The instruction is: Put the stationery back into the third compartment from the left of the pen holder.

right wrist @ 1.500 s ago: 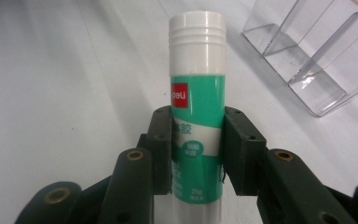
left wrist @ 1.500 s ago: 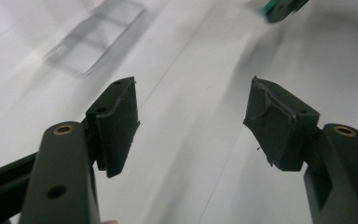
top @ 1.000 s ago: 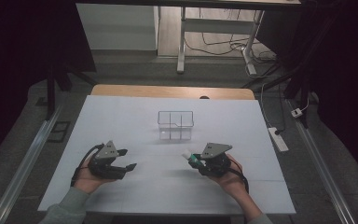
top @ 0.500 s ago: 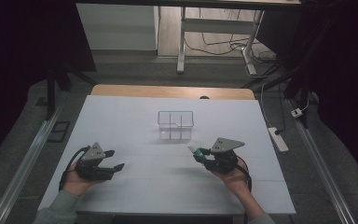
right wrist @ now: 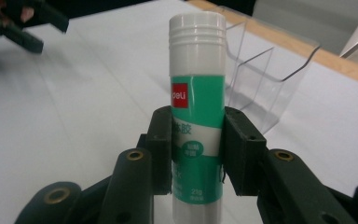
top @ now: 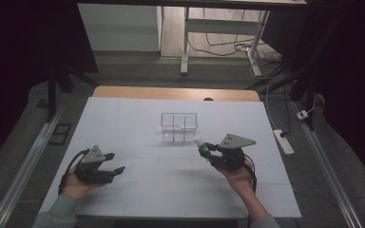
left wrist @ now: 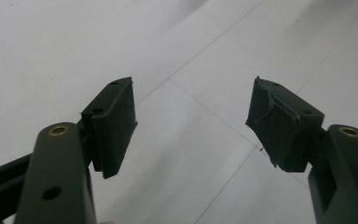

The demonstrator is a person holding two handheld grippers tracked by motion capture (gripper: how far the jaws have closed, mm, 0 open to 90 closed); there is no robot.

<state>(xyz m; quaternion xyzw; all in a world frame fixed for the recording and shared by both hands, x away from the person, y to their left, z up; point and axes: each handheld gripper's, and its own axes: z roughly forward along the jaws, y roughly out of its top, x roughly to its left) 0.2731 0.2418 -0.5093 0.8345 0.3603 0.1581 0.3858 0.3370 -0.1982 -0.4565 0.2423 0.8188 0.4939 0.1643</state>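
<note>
At the near left of the white table (top: 123, 118), the left gripper (top: 116, 169) rests low in the person's hand with its jaws spread wide and nothing between them (the left gripper view has bare tabletop in the gap), so it seems parked out of the way. Farther in, at the middle, stands a clear divided organiser (top: 179, 127), apparently the destination. To the right, the right gripper (top: 204, 151) is clamped on a green-and-white glue stick (right wrist: 197, 116), held upright by its lower body with the cap free. The stick sits just near and right of the organiser, likely posed for lowering into a compartment.
</note>
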